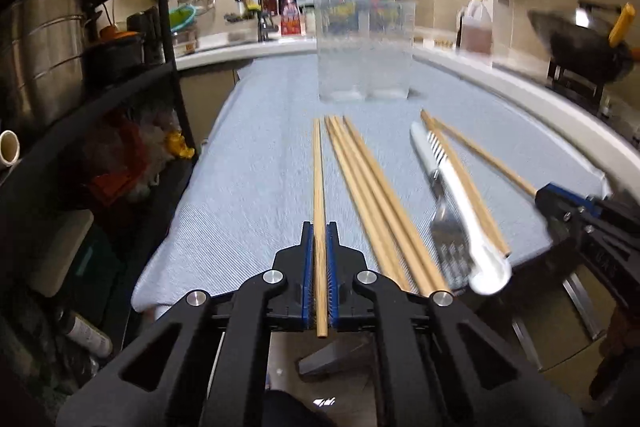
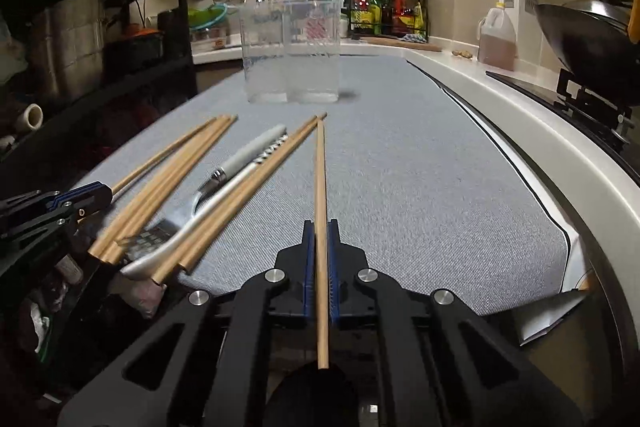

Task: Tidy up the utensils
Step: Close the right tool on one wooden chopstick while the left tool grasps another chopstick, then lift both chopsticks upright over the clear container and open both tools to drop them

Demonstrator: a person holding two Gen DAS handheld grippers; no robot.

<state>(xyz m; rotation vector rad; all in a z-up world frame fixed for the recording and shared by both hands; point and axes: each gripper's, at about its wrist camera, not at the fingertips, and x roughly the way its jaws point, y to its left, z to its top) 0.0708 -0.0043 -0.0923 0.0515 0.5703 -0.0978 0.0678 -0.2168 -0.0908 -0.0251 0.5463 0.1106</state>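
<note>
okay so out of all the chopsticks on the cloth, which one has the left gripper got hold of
The chopstick lying alone at the far left, clamped between the left gripper pads. Three chopsticks lie loose together just to its right.

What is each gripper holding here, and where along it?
Left gripper is shut on one wooden chopstick near its thick near end. Right gripper likewise grips another single chopstick near its thick end; both thin tips point toward the clear container.

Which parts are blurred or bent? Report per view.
Left wrist: fork and white-handled utensil smeared by motion blur, clear container soft, counter edge bowed by fisheye. Right wrist: sharper, container slightly soft, same bowing.
</note>
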